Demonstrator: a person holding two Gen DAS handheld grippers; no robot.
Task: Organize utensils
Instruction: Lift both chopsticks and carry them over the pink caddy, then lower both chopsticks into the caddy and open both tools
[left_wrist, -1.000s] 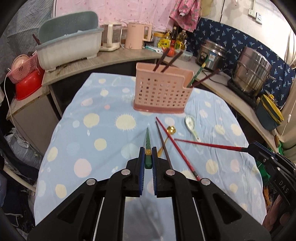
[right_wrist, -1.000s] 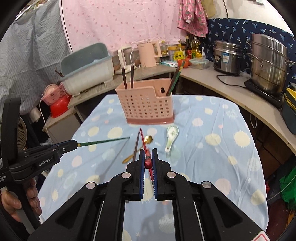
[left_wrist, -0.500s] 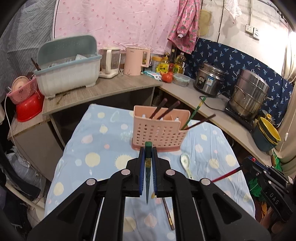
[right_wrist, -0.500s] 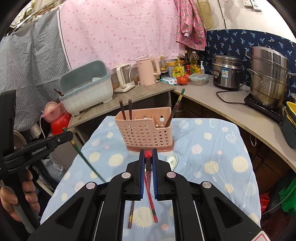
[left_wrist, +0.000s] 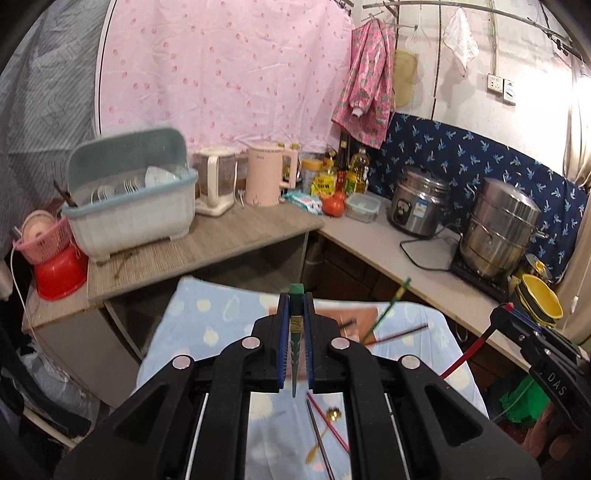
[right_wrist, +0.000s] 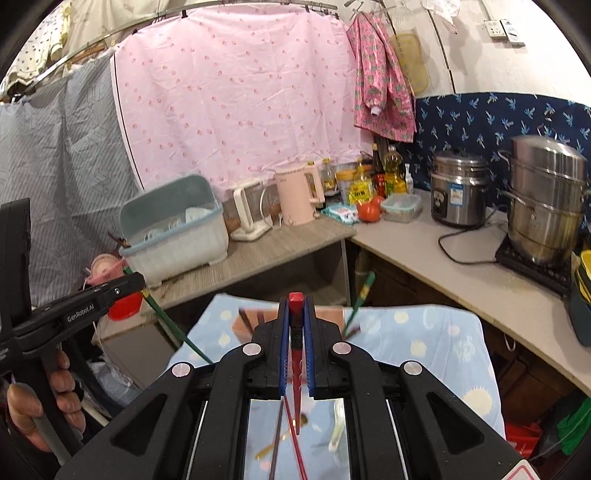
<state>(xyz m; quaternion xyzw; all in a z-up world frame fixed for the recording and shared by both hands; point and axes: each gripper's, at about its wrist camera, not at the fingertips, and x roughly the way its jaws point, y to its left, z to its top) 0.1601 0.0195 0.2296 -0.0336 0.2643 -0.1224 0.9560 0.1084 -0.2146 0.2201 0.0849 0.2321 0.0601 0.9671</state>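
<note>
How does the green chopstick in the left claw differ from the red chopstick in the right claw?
The green chopstick is green with a gold band; the red chopstick is red with a dark band. The left claw grips the green one, the right claw the red. Both hang thick end up, tip down, above the table.

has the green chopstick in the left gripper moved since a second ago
Yes. The left gripper has lifted the green chopstick off the tablecloth; it now hangs point-down, level with the pink holder.

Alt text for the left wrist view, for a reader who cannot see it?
The left gripper is shut on a green chopstick, held tip-down above a blue spotted tablecloth. The pink utensil basket is mostly hidden behind it; the right gripper holds a red chopstick.
</note>
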